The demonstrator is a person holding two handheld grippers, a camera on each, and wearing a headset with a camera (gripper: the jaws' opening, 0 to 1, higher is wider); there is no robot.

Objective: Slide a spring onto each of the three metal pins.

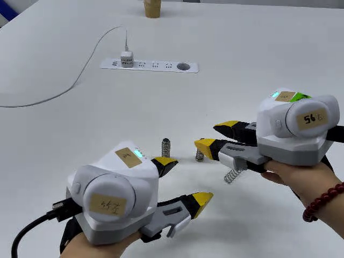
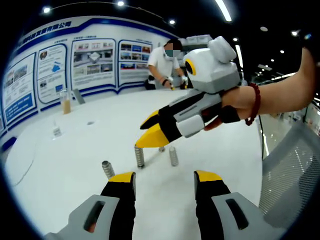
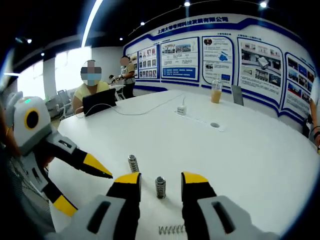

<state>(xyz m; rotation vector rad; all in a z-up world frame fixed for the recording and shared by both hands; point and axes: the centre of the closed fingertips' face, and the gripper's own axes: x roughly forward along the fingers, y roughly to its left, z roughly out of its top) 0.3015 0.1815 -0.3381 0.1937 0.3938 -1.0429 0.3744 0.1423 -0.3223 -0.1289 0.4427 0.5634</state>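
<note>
Springs ring two upright pins at the middle of the white table (image 1: 64, 123). The first pin (image 1: 166, 147) stands just beyond the left gripper (image 1: 184, 180), and the second pin (image 1: 199, 155) stands just under the lower tip of the right gripper (image 1: 216, 136). A loose spring (image 1: 232, 175) lies on its side on the tabletop near the second pin, below the right gripper's body. Both grippers have their yellow-tipped jaws spread and grip nothing, and they point toward each other across the pins. In the right gripper view the second pin stands between the two parted tips, touching neither. The right hand (image 1: 290, 174), wearing a dark red bead bracelet (image 1: 321, 202), holds the right gripper. Farther back lies a white power strip (image 1: 156, 65) with a white charger (image 1: 127, 58) plugged in, its cable (image 1: 80, 75) trailing left. A tan cup (image 1: 152, 7) stands at the table's far edge.
</note>
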